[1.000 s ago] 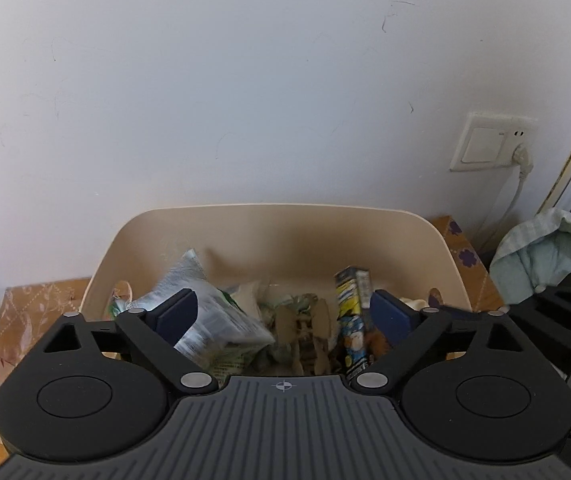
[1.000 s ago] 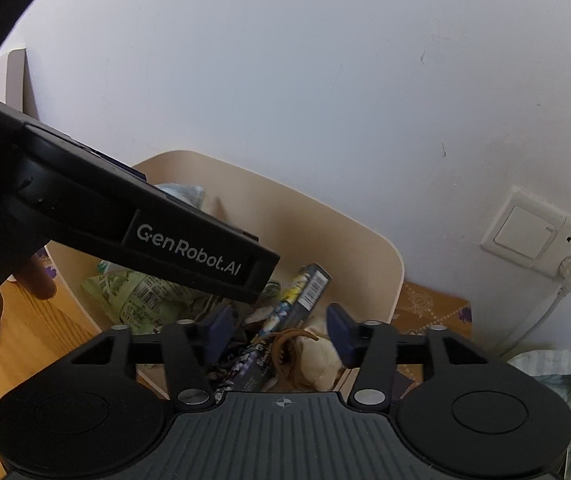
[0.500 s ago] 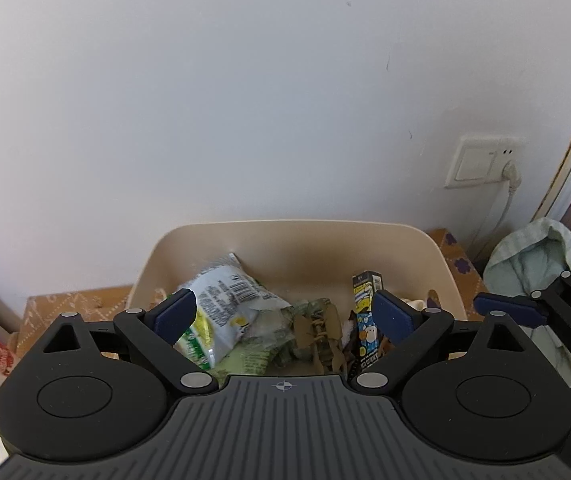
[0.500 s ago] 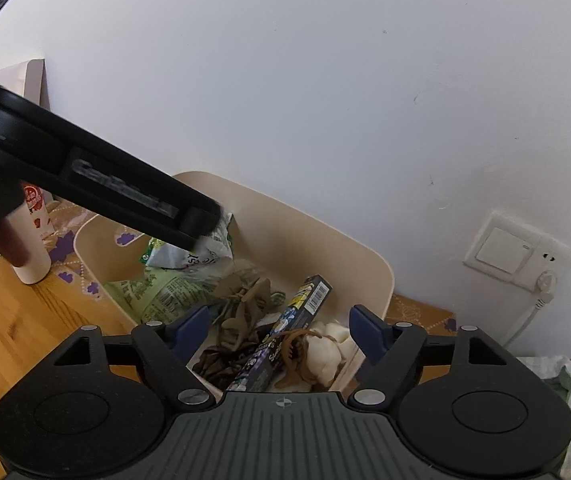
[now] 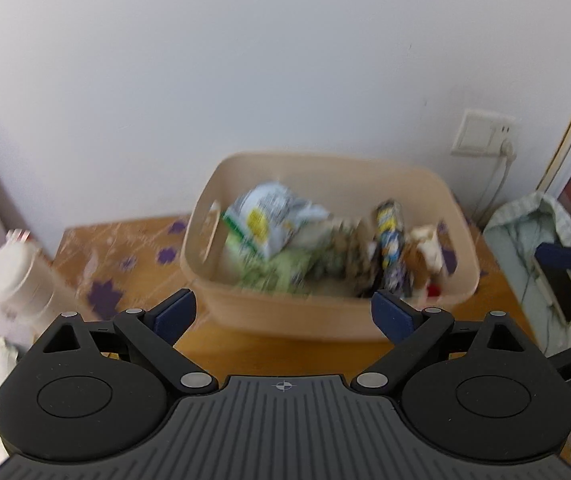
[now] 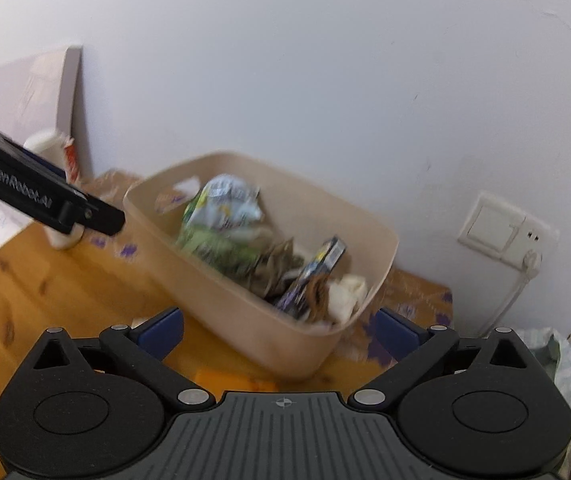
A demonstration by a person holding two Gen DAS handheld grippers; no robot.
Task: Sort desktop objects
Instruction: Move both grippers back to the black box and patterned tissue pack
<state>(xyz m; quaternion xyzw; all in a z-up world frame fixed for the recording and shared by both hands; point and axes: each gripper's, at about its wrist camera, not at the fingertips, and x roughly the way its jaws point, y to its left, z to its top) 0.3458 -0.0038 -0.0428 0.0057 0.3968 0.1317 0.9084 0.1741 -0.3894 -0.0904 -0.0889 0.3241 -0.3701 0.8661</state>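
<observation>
Both grippers hover near a beige bin (image 5: 325, 316) on the wooden table (image 6: 45, 292): the left gripper (image 5: 283, 314) has its fingers wide apart, empty, and the right gripper (image 6: 281, 328) is opening, also empty. Snack packets (image 5: 269, 220), a printed box (image 6: 317, 272) and other blurred items lie inside the bin.

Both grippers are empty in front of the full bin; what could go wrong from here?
1. The white bottle stands near the left gripper; a sideways swing might topple it.
2. The right gripper, jaws opening wide, sits close to the bin and could nudge it.
3. The heaped snack bag may slide out.
</observation>
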